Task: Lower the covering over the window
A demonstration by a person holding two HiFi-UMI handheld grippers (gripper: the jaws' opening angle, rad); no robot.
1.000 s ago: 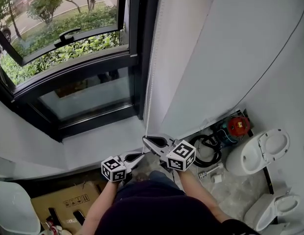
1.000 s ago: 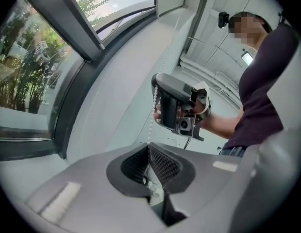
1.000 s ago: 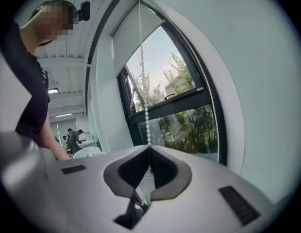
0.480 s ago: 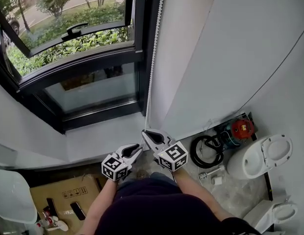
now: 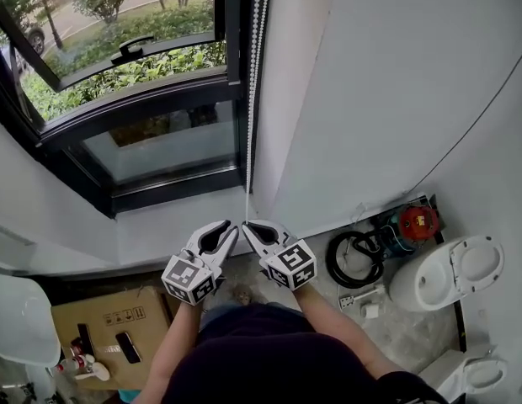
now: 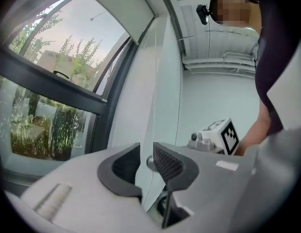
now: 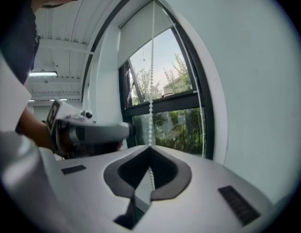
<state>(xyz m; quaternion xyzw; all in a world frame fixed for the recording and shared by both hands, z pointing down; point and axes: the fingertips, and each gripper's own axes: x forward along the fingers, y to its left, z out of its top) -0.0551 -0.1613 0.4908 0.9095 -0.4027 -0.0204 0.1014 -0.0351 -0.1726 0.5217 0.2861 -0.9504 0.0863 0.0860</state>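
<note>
A white bead chain [image 5: 253, 99] hangs down the dark window frame [image 5: 236, 74] beside the white wall. My right gripper [image 5: 249, 227] is shut on the chain's lower end; in the right gripper view the beads [image 7: 151, 101] run down into the closed jaw tips [image 7: 150, 150]. My left gripper [image 5: 230, 230] sits just left of it, level. Its jaws have just been opening and stand apart [image 6: 146, 161] with nothing pressed between the pads. The pale roller blind [image 7: 141, 28] covers only the top of the window.
A white sill [image 5: 177, 225] runs under the window. On the floor at right are a black hose coil [image 5: 354, 259], a red device [image 5: 417, 221] and a white toilet [image 5: 450, 276]. A cardboard box [image 5: 101, 331] lies lower left.
The left gripper has risen from below to sit beside the right one, and its jaws have parted. The right gripper stays clamped on the chain, almost still.
</note>
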